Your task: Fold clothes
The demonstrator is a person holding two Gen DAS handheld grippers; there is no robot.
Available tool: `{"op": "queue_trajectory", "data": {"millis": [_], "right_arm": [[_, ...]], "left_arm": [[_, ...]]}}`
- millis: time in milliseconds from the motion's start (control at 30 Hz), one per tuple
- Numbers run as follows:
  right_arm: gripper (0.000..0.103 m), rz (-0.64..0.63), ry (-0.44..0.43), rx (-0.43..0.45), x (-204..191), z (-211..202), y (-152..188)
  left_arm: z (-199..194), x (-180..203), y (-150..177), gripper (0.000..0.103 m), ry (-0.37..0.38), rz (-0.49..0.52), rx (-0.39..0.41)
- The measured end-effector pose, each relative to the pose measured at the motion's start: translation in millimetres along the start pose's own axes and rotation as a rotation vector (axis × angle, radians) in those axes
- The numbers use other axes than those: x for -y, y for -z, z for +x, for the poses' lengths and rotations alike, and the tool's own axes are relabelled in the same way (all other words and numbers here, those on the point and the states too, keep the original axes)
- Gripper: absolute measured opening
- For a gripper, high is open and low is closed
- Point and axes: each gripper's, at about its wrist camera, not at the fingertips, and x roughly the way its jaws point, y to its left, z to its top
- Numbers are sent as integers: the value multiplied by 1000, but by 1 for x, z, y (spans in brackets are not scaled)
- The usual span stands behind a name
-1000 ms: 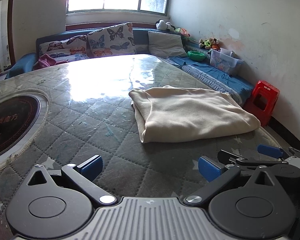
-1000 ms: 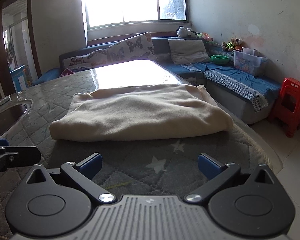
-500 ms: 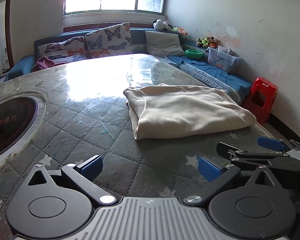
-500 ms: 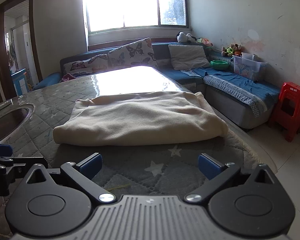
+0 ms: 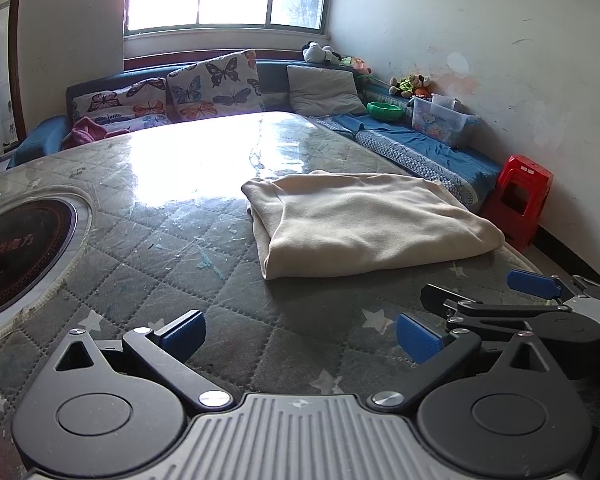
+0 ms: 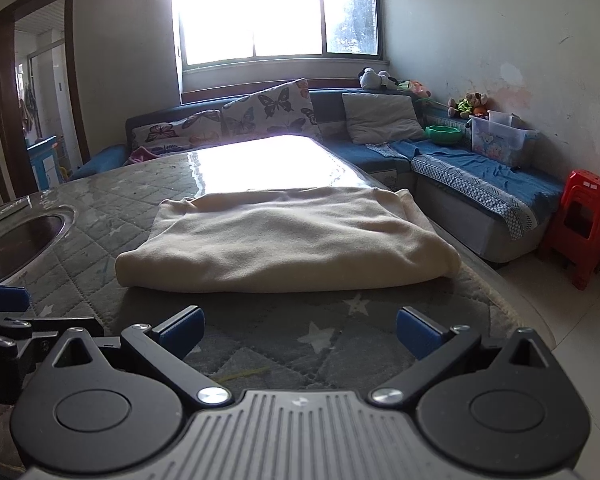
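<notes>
A cream garment (image 5: 364,224) lies folded into a thick rectangle on the quilted table cover (image 5: 148,248), near the table's right edge. The right wrist view shows the same garment (image 6: 288,240) straight ahead, its rounded fold facing me. My left gripper (image 5: 300,334) hovers open over the cover, short of the garment and to its left, with nothing between its blue pads. My right gripper (image 6: 298,330) is open too, a little back from the garment's near fold. In the left wrist view the right gripper (image 5: 496,292) shows at the right edge, also open.
A round inset cooktop (image 5: 20,248) sits at the table's left. A blue sofa (image 6: 460,168) with butterfly cushions (image 5: 216,84), toys and a clear box (image 5: 440,120) wraps the far side and right. A red stool (image 6: 584,220) stands on the floor at the right. The table edge (image 6: 512,300) curves away near the right gripper.
Both grippers have drawn back from the folded garment and risen slightly, so it looks smaller and farther. The garment lies unmoved and both grippers stay open.
</notes>
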Motion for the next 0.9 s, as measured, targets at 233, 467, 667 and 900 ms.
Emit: {"op": "queue_trajectory", "data": {"millis": [233,467,667,900], "right_arm": [[103,0,-4,3,0,-2,0],[103,-5,-7,7,-1,-4,0],[103,-7,-8,8,-2,-5,0],[103,-8,-11,6,-3,-5,0]], "left_arm": [[-4,2,0,103,-6,7,5],[-7,4,0,103,-15,12,4],[-9,5,0,103,-18,19,4],[-11,8,1,103,-25,27,3]]}}
